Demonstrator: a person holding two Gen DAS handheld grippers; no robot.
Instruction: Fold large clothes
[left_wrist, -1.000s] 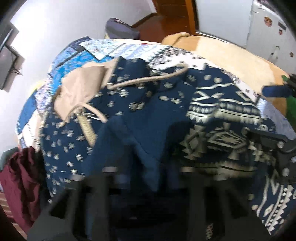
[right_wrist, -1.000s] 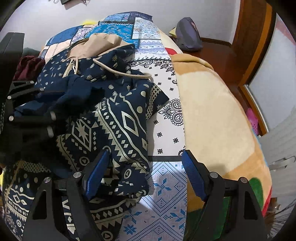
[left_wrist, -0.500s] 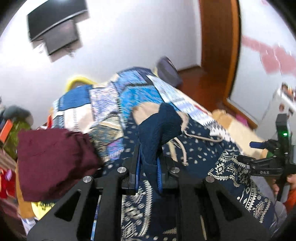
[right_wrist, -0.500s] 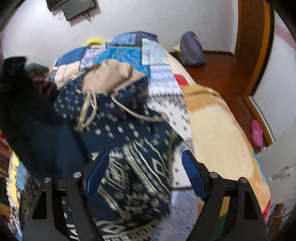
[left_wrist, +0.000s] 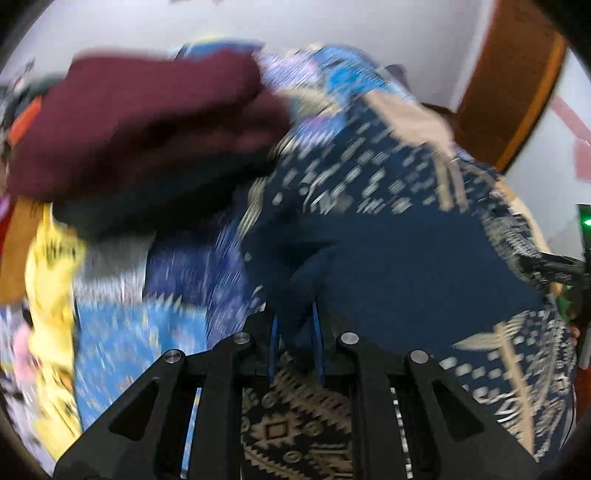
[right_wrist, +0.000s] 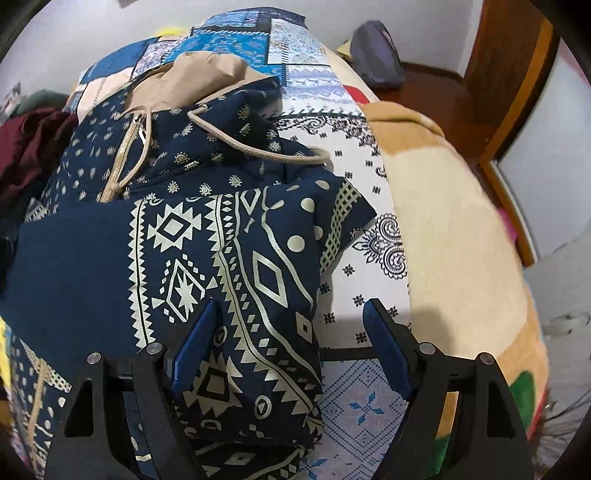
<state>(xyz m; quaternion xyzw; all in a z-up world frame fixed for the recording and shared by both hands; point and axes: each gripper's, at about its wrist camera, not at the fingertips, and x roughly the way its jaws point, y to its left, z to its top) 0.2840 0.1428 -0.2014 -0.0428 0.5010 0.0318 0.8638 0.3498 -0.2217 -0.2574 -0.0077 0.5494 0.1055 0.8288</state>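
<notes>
Left wrist view: left gripper (left_wrist: 295, 341) pinches a plain navy fold of the navy cream-patterned hooded garment (left_wrist: 399, 236), which spreads toward two o'clock. Right wrist view: right gripper (right_wrist: 291, 345) spread wide, gripping nothing, garment (right_wrist: 229, 258) on the patchwork bedspread (right_wrist: 362, 266) beneath at eleven o'clock.

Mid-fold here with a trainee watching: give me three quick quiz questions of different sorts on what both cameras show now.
1. True or false: the right tongs grip the navy patterned hoodie.
2. What do the left tongs pinch: A) maroon garment, B) plain navy fold of the hoodie, C) beige blanket?
3. Fill in: the hoodie's hood lining is ____ coloured.

Key: 1 false, they stand open over it; 2 B; 3 beige.
</notes>
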